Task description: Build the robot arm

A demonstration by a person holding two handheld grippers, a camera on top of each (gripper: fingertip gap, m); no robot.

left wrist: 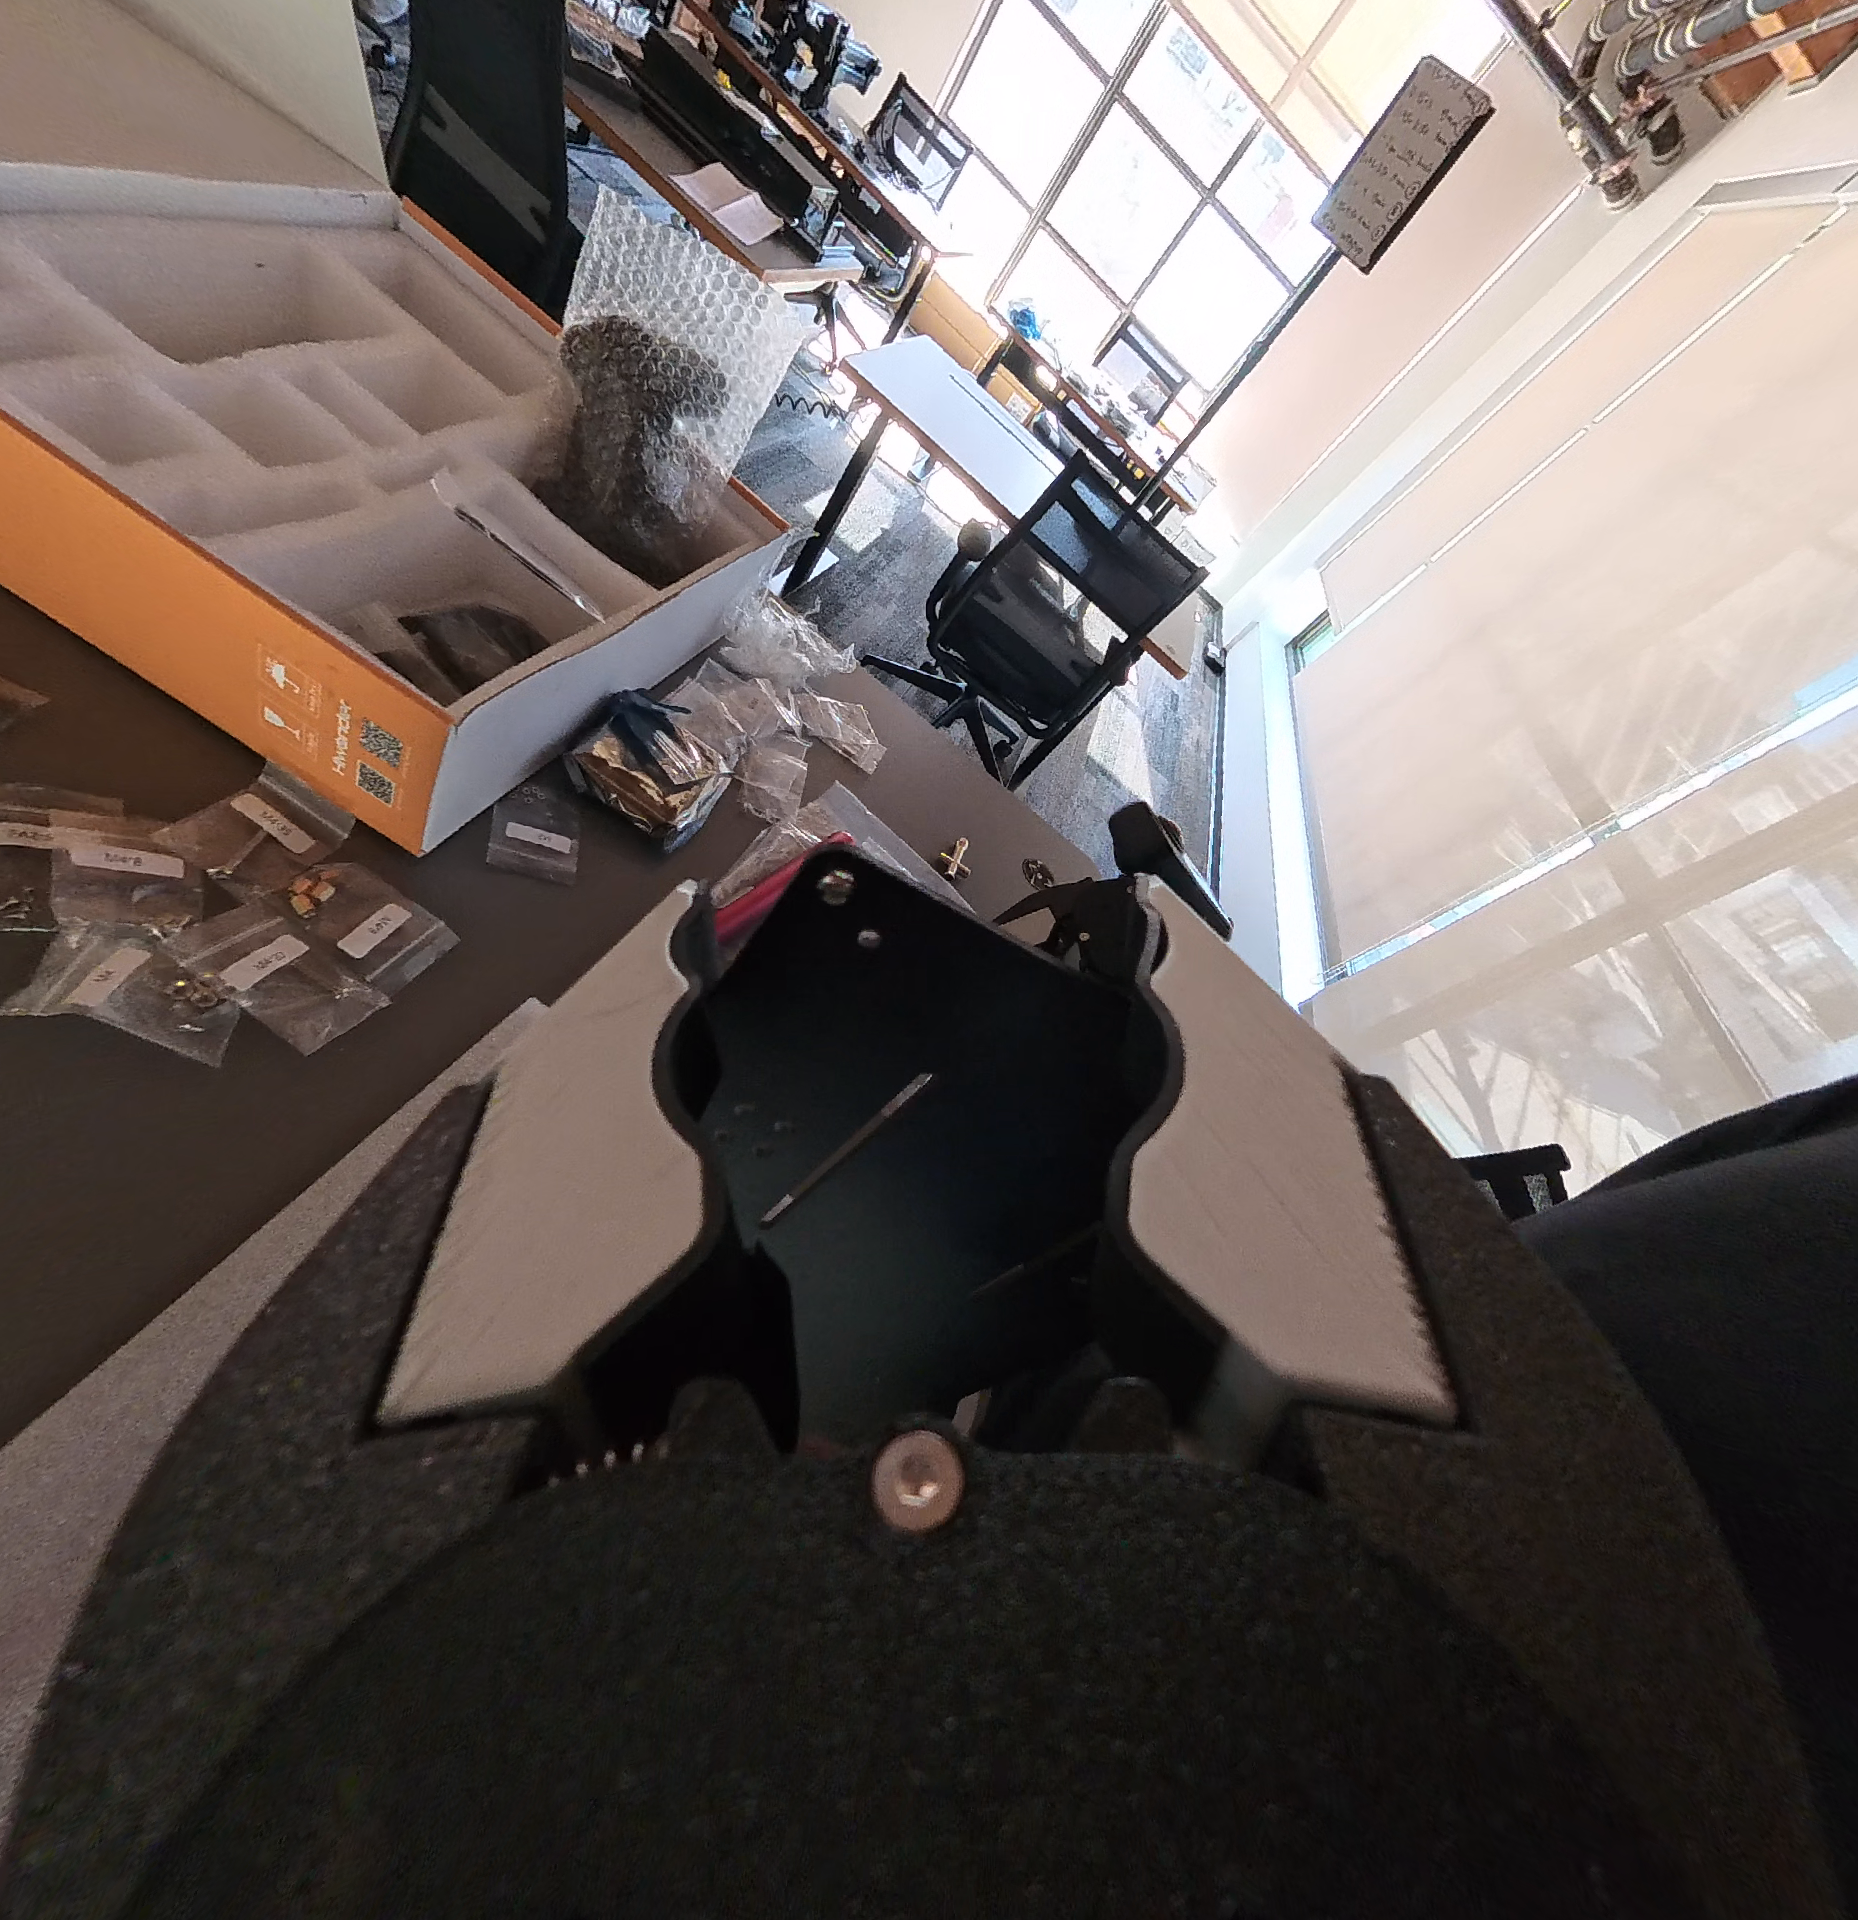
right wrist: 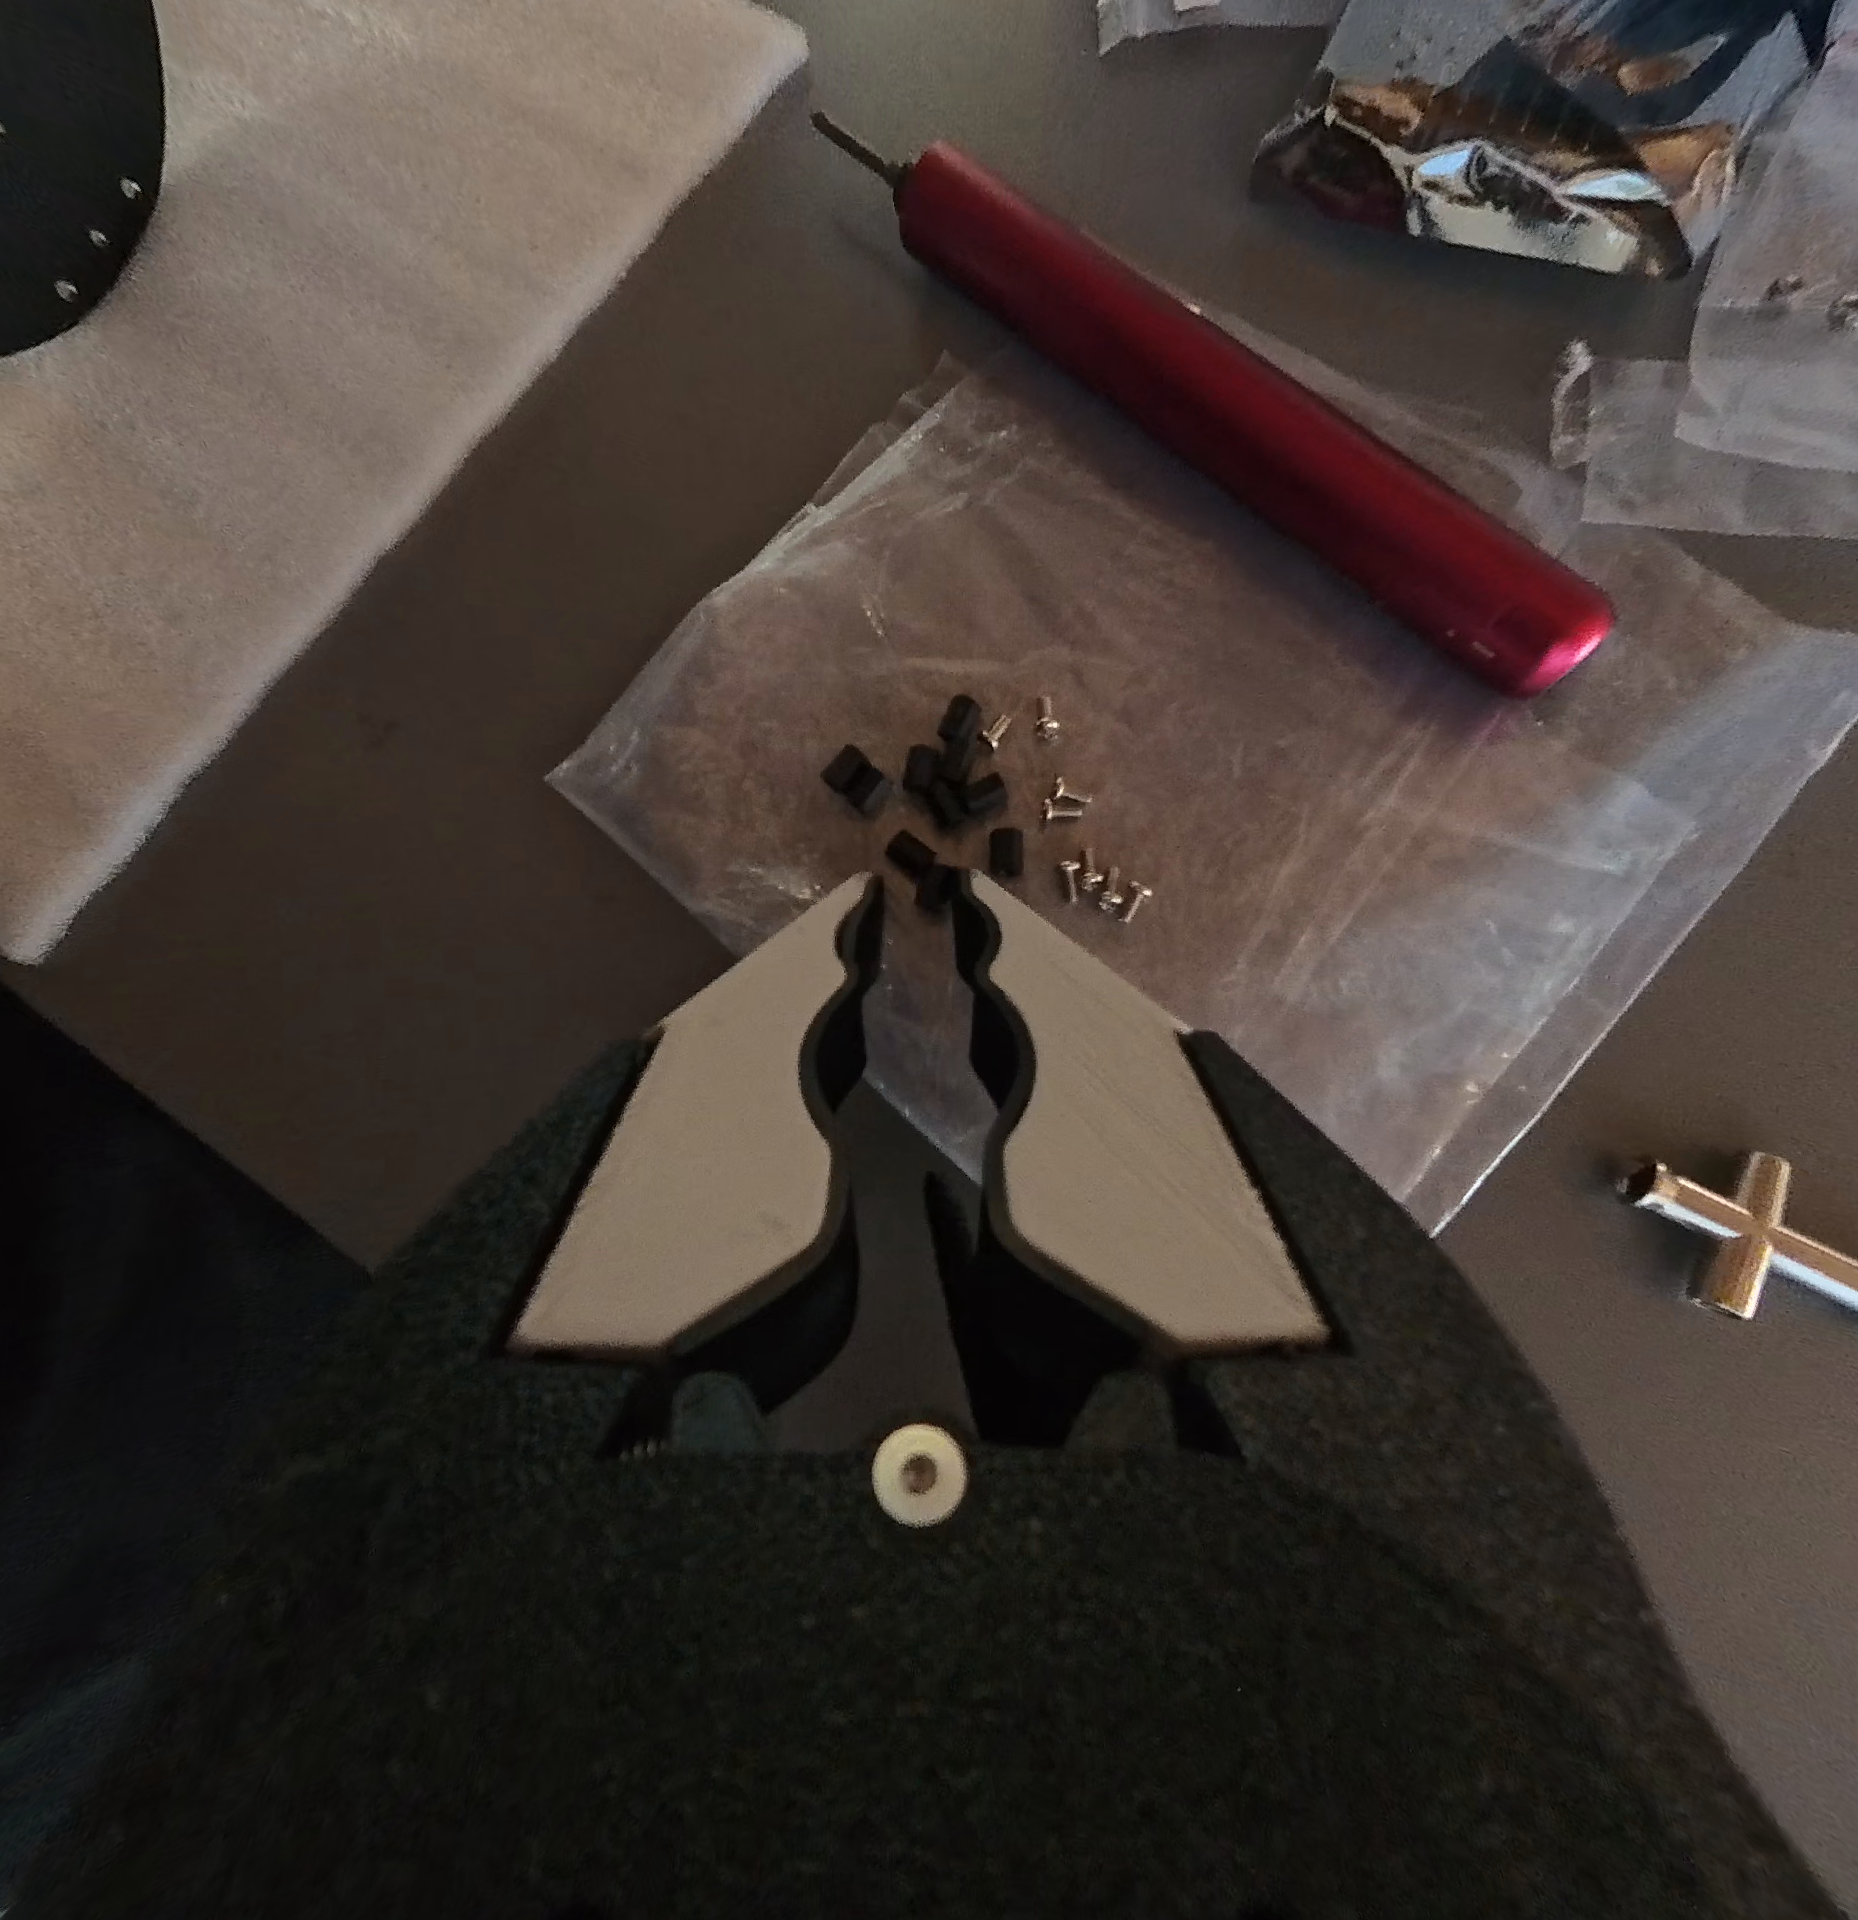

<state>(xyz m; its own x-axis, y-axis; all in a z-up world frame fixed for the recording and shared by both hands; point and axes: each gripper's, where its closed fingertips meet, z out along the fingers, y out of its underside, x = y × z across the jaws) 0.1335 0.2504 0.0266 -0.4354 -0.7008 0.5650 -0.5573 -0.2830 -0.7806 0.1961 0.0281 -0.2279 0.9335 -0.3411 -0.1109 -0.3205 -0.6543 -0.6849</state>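
Left claw [left wrist: 914,904] spread wide, clamped across black plate [left wrist: 904,1122] by worktop [left wrist: 177,1143] edge. Right claw [right wrist: 925,883] nearly closed, tips at spacers [right wrist: 925,790] on bag [right wrist: 1320,883], mid-worktop. Can't tell if gripping. Tiny bits, probably easy to scatter. Screws [right wrist: 1096,883] just beside. Orange box [left wrist: 229,644] behind. Sunny office.

The left gripper [left wrist: 909,914] has smooth matt grey plastic fingers [left wrist: 582,1132] set in a rough, speckled black body, and clamps a flat black plate [left wrist: 904,1049] with a dull sheen. The right gripper [right wrist: 920,899] shows the same finish. The counter [right wrist: 551,540] is matt dark brown. The screwdriver [right wrist: 1257,416] is satin red metal; the cross wrench [right wrist: 1756,1236] is shiny chrome. Clear crinkled plastic bag [right wrist: 1268,883] carries matt black spacers [right wrist: 935,800] and bright metal screws [right wrist: 1096,883]. The cardboard box [left wrist: 312,665] holds white foam [left wrist: 177,343] and bubble wrap [left wrist: 676,301].
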